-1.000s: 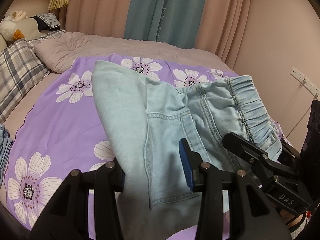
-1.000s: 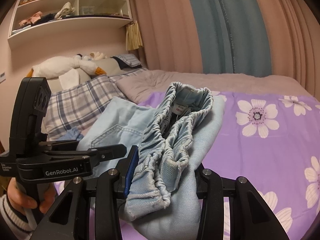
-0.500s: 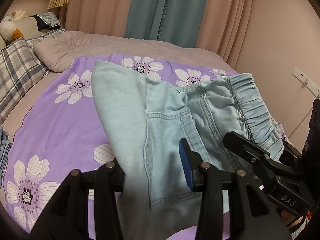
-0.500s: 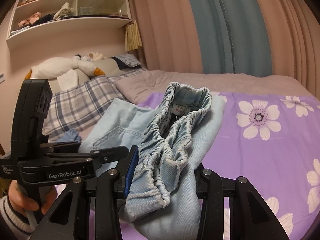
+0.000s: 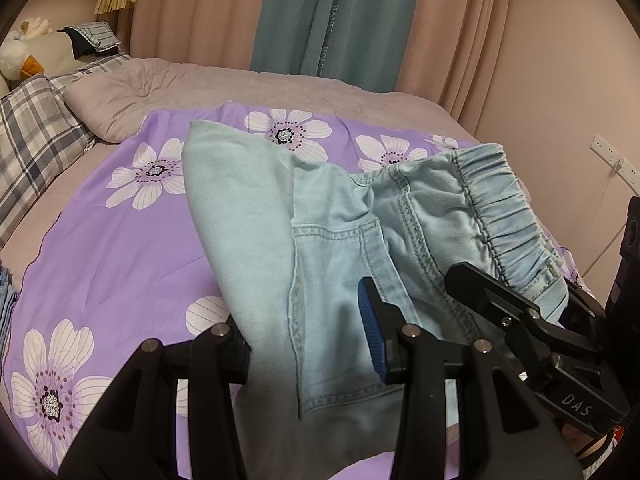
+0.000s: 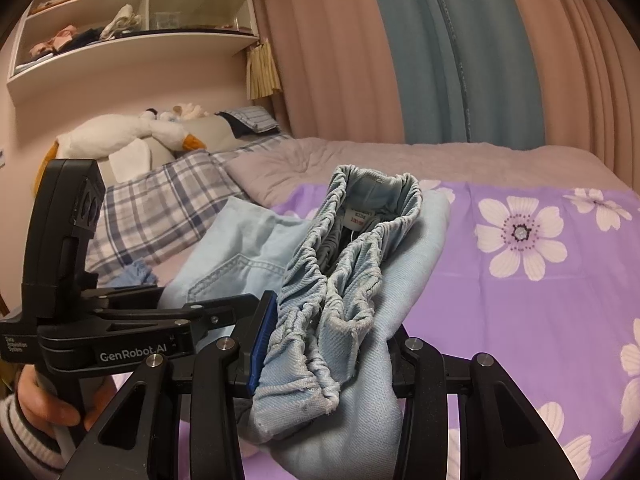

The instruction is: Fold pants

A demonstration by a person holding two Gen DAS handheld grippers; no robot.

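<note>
Light blue denim pants [image 5: 328, 240] lie folded over on a purple flowered sheet [image 5: 120, 248] on the bed. My left gripper [image 5: 312, 344] is shut on the folded pants near the back pocket, with the cloth running between its fingers. My right gripper [image 6: 324, 356] is shut on the gathered elastic waistband [image 6: 352, 264] and holds it a little above the sheet. The right gripper also shows at the right of the left wrist view [image 5: 520, 312], at the waistband. The left gripper shows at the left of the right wrist view [image 6: 132, 320].
A grey quilt [image 5: 240, 88] covers the far bed. Plaid pillows [image 5: 32, 144] and a plush goose [image 6: 132, 132] lie at the head. Curtains [image 6: 440, 52] hang behind, a wall shelf [image 6: 132, 40] above. A wall socket [image 5: 612, 160] is at the right.
Both grippers have kept their hold and moved slightly with the pants; the pants' shape is nearly the same.
</note>
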